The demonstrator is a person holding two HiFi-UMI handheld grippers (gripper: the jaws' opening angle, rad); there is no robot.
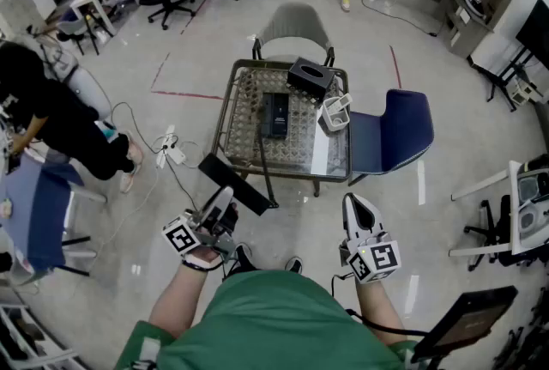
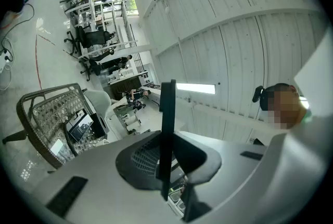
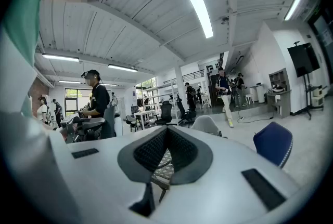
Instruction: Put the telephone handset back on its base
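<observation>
Your left gripper (image 1: 221,205) has its jaws closed on the telephone handset (image 1: 237,185), a flat black bar that you hold in the air, off the near edge of the counter (image 1: 230,130) and over the floor. In the left gripper view the handset (image 2: 167,108) stands edge-on between the jaws of that gripper (image 2: 167,161), a thin dark blade clamped from both sides and sticking well out past the tips. A dark cord (image 1: 265,164) runs from the counter top down toward the end of the handset nearest you.

The base (image 1: 276,114) lies on the counter near its middle, black and oblong, well apart from the handset. Behind it to the right sits a black box (image 1: 310,77), and just beside that a small white holder (image 1: 334,112). A white strip (image 1: 319,153) lies along the counter's right side.

Your right gripper (image 1: 353,207) is low and close to your body, well clear of the counter. In the right gripper view its jaws (image 3: 165,137) are pressed together at the tips with nothing between them.

A grey chair (image 1: 296,27) stands at the far side of the counter and a blue chair (image 1: 400,133) at its right. On the floor to the left lies a white power strip (image 1: 168,150), and a person in black (image 1: 53,114) is farther left
</observation>
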